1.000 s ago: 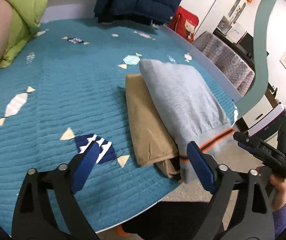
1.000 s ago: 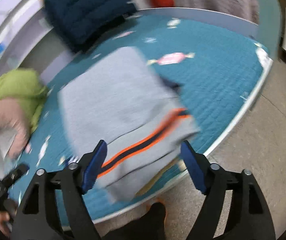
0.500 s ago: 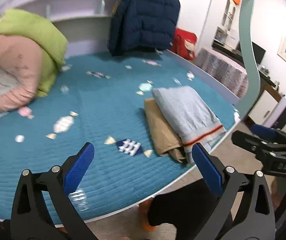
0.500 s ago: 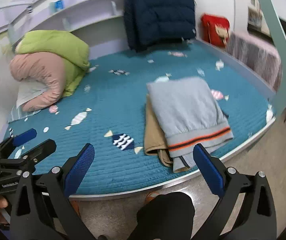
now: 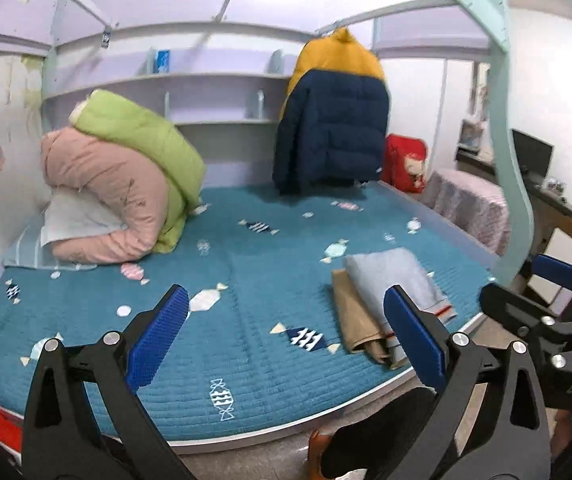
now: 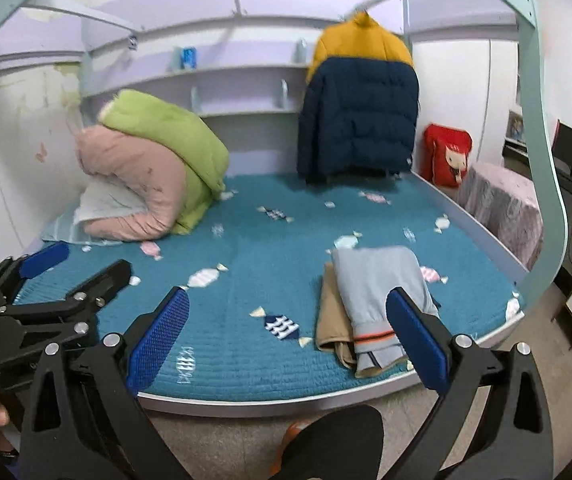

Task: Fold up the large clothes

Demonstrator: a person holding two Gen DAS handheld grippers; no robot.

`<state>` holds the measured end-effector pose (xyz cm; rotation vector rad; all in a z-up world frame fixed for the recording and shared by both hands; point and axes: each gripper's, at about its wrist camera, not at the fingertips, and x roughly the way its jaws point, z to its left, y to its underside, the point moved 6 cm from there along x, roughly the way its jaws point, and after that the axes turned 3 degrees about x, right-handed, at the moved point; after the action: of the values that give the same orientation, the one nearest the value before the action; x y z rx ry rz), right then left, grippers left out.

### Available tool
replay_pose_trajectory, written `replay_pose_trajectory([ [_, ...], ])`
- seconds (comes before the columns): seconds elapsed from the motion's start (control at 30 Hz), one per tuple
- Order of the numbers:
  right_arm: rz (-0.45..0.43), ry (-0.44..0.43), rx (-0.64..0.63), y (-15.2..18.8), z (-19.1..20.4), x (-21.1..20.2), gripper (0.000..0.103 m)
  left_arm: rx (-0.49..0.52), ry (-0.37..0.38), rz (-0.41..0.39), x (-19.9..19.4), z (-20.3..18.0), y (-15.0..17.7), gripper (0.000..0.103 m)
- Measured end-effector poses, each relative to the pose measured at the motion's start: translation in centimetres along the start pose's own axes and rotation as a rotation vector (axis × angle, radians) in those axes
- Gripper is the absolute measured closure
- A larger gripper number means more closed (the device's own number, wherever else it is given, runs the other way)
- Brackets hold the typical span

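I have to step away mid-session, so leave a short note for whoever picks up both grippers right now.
Left gripper: open, nothing between its fingers; its jaws have just been opening.
Right gripper: open and empty too, its jaws likewise just opened.
Both are held off the bed, above its near edge.
Clothes: the grey garment is folded and lies on top of the folded tan garment, near the bed's front right edge.
Done: those two are folded and stacked.
Left: no other unfolded clothes show on the bed; a jacket hangs at the back, perhaps next.
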<state>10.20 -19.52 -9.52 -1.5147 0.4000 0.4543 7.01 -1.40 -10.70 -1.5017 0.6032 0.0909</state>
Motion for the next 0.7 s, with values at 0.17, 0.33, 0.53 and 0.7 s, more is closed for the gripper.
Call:
replay_pose_trajectory([
  [0.17, -0.059, -0.006, -0.007, -0.9, 0.5, -2.5, 0.008, -0.015, -0.004, -0.064, -3.7, 0.1, -1.2, 0.005],
  [0.33, -0.091, -0.025, -0.005, -1.4, 0.7, -3.9, 0.008, -0.001, -0.022, -0.091, -5.8, -0.2, -2.1, 0.005],
  [0.53, -0.118, -0.032, -0.006, -1.7, 1.0, -5.2, 0.008, 0.031, -0.091, -0.131, -7.8, -0.5, -2.8, 0.005],
  [0.7, -0.141, -0.033, 0.001, -1.8, 0.9, -6.3, 0.008, 0.033, -0.105, -0.148, -8.8, -0.7, -3.3, 0.005],
])
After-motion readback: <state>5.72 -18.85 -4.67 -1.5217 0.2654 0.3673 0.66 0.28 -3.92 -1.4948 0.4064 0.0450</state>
